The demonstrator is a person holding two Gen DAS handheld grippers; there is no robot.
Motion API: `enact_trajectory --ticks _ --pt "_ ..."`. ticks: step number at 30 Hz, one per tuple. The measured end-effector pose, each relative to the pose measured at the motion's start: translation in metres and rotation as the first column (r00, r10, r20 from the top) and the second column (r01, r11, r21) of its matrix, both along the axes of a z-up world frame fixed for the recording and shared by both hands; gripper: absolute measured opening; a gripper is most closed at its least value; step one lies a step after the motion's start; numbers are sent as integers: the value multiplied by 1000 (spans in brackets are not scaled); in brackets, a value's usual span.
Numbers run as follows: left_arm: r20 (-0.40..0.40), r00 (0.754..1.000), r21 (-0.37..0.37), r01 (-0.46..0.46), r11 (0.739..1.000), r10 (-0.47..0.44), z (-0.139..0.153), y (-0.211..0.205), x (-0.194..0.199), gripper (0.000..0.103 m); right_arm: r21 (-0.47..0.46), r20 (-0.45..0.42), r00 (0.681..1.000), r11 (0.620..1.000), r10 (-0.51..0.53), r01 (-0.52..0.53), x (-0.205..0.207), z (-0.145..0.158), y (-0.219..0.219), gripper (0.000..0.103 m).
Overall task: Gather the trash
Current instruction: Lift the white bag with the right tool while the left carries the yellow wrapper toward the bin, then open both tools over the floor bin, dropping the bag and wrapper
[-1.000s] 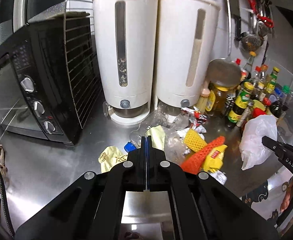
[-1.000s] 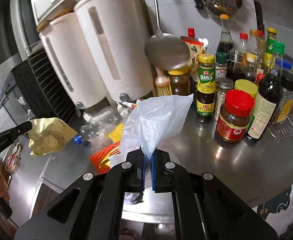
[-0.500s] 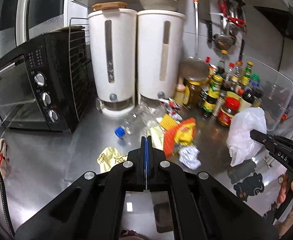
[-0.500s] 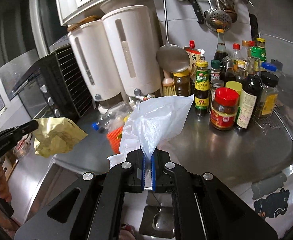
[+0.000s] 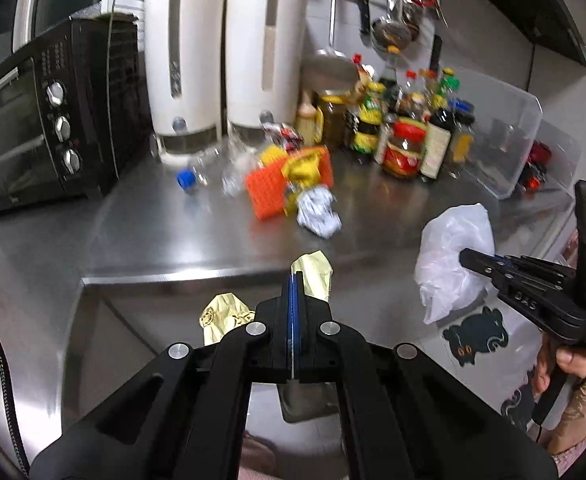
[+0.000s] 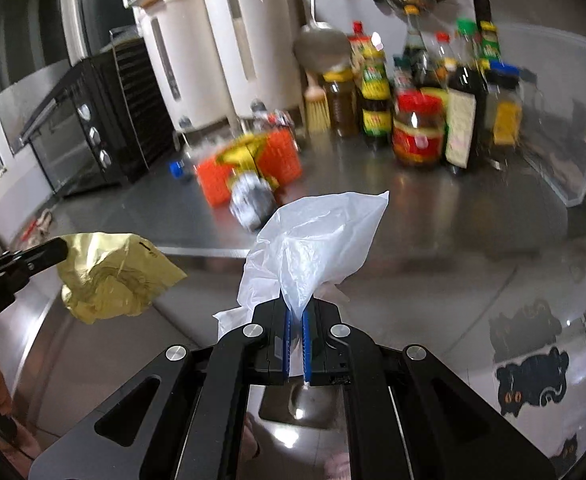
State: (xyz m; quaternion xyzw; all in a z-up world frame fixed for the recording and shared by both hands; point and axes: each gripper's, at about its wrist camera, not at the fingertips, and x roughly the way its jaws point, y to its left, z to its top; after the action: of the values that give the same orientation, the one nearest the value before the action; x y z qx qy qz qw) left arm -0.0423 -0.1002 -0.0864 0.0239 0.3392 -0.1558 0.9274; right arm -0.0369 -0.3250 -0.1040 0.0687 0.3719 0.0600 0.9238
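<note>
My left gripper (image 5: 295,280) is shut on a crumpled yellow wrapper (image 5: 312,271), held in the air in front of the steel counter's edge (image 5: 197,274); the same yellow wrapper (image 6: 109,276) hangs at the left of the right wrist view from the left gripper (image 6: 59,249). My right gripper (image 6: 296,312) is shut on a white plastic bag (image 6: 313,248), which shows again as the white bag (image 5: 451,256) at the right of the left wrist view. On the counter lie orange foam netting (image 5: 273,188), a crumpled silver wrapper (image 5: 317,214) and a clear bottle with a blue cap (image 5: 186,179).
A black toaster oven (image 5: 41,120) stands at the left, two white dispensers (image 5: 225,64) at the back. Sauce bottles and jars (image 5: 405,136) crowd the back right beside a clear plastic bin (image 5: 509,148). Utensils hang on the wall. Cabinet fronts carry black cat stickers (image 6: 529,380).
Both grippers have pulled back from the counter and sunk, each keeping its load. The trash pile and bottles now look farther away, and the counter's front edge has come into view.
</note>
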Motion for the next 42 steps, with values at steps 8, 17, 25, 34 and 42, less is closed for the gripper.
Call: enact_trajectory --ticks 8,17,25,34,42 --pt "-108 993 -1 50 999 -49 -71 -15 -11 0 -12 -129 991 1000 -22 21 -3 -74 -2 6" --pt "-273 960 -15 59 998 -61 -172 -20 21 0 14 -254 967 1000 -10 14 26 -172 9 6" --pt "-404 913 -32 53 998 -61 -268 -29 49 0 49 -368 930 999 -3 23 52 -250 10 6" --pt "-528 847 -16 63 998 -62 -359 -47 68 0 91 -483 876 995 0 50 84 -327 9 6" --pt "-596 801 6 68 998 -51 -407 -52 87 0 114 -563 826 991 8 68 108 -373 10 9"
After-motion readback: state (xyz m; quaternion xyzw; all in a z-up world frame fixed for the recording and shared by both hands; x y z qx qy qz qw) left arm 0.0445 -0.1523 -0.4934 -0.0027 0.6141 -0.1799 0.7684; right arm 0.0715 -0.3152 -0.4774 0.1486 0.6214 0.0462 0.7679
